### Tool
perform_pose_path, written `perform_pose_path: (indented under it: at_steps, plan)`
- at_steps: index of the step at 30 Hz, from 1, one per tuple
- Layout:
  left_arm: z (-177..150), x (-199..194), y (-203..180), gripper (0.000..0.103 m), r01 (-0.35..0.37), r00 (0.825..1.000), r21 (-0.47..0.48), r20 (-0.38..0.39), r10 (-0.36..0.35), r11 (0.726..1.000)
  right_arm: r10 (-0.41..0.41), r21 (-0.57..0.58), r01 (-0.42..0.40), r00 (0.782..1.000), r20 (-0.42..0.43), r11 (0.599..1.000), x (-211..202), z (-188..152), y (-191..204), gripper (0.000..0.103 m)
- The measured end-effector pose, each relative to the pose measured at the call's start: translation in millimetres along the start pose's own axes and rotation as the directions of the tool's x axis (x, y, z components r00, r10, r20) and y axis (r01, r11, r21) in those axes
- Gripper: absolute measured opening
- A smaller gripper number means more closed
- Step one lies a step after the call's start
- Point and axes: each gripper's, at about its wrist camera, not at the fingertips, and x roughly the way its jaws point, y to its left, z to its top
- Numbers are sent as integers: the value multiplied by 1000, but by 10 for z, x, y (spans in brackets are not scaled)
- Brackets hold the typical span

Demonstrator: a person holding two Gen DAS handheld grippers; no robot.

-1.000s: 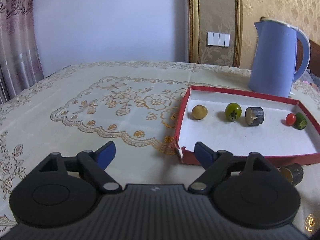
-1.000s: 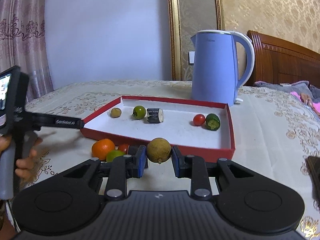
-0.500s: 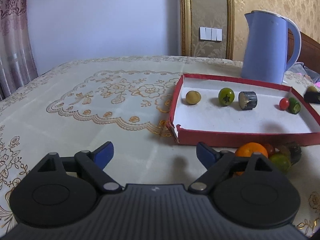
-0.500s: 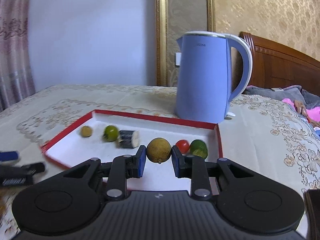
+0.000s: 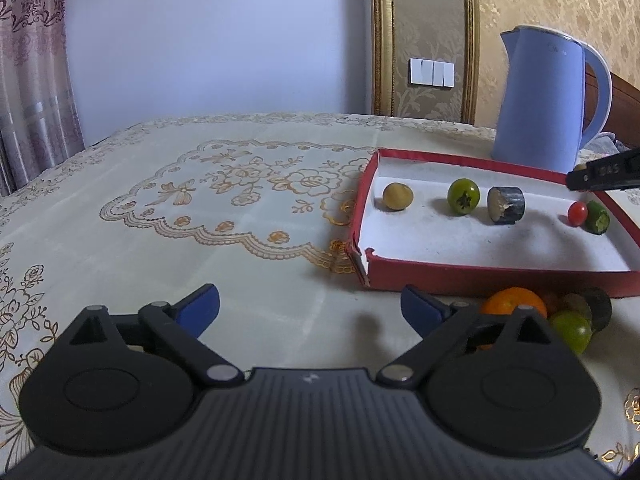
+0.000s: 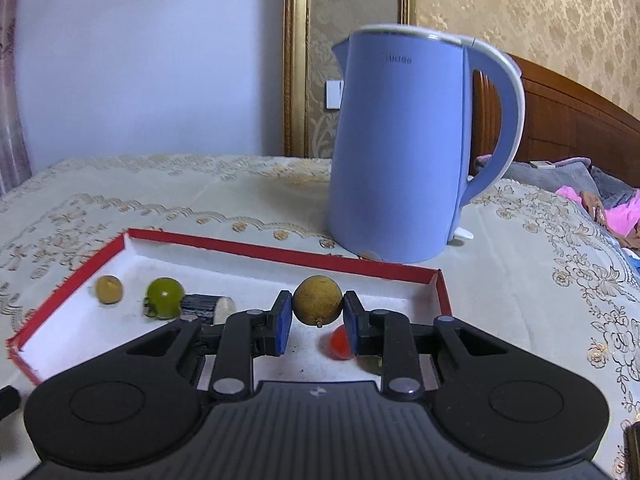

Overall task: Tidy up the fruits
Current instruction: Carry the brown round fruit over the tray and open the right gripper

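Note:
My right gripper (image 6: 316,320) is shut on a round brown fruit (image 6: 318,300), held above the white floor of the red box (image 6: 256,249) near its right end. Inside the box lie a small tan fruit (image 6: 109,289), a green fruit (image 6: 165,295), a dark cut piece (image 6: 202,307) and a red cherry tomato (image 6: 340,342). My left gripper (image 5: 310,306) hovers over the tablecloth left of the box (image 5: 480,272); its jaws are opening with nothing between them. An orange (image 5: 514,306) and a green fruit (image 5: 572,330) lie in front of the box. The right gripper's tip (image 5: 604,170) shows at that view's right edge.
A tall blue kettle (image 6: 400,152) stands just behind the box. The table (image 5: 160,216) carries a cream embroidered cloth. A wooden headboard (image 6: 580,120) and bedding lie to the right. A curtain (image 5: 28,80) hangs at the far left.
The right gripper carried the brown fruit rightward and forward, from in front of the box to over its right part. The left gripper's jaws spread wider.

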Motion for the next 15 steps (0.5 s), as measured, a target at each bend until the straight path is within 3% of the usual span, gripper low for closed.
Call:
perform_pose_path:
  at_steps: [9, 15]
  plan:
    - [-2, -5, -9, 103, -5, 1000, 8, 11, 5, 1000, -25, 6, 25, 1000, -3, 1000, 88, 11, 48, 27]
    - [1, -3, 16, 103, 1, 1000, -5, 8, -1, 1000, -47, -3, 46, 999, -17, 999, 66, 10, 52, 36]
